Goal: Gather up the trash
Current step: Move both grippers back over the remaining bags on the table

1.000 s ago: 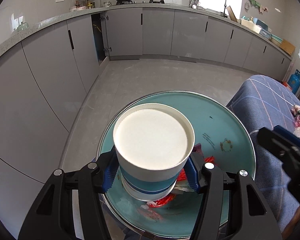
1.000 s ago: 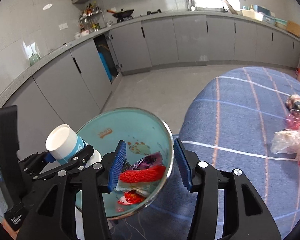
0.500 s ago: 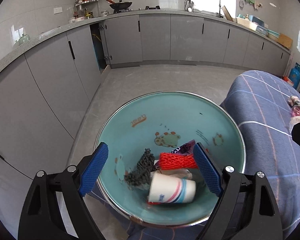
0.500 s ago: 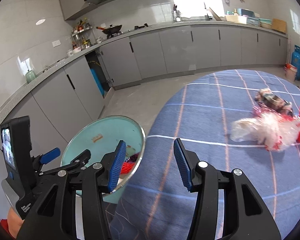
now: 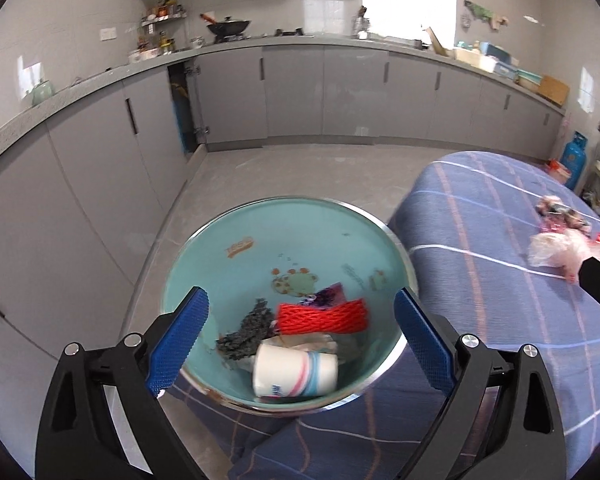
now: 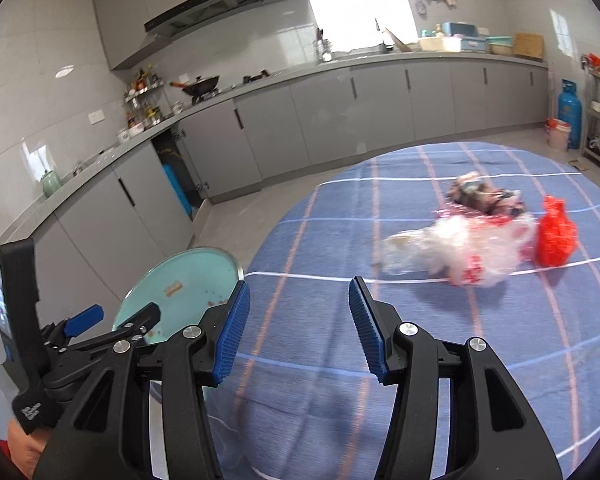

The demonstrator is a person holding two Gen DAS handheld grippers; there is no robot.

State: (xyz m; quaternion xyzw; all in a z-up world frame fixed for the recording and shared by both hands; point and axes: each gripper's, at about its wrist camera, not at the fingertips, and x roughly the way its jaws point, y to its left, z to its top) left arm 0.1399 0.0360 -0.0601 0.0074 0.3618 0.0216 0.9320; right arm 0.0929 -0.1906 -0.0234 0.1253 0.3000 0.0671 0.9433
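Trash, collected: paper cup (image 5: 294,375) on its side, red foam netting (image 5: 323,316), dark scrap and wrappers, all lying in glossy teal basin (image 5: 260,232) at desk (image 6: 340,360) edge. Left gripper (image 5: 300,338) above basin, jaws wide, empty. Right gripper (image 6: 296,330) over checked blue cloth, jaws wide, empty. Farther: crinkled plastic bag (image 6: 460,252), red netting (image 6: 556,236).

Grey cabinets (image 5: 292,96) line white-tiled walls, a bright window (image 6: 352,4) above, pale floor (image 5: 300,172) below.
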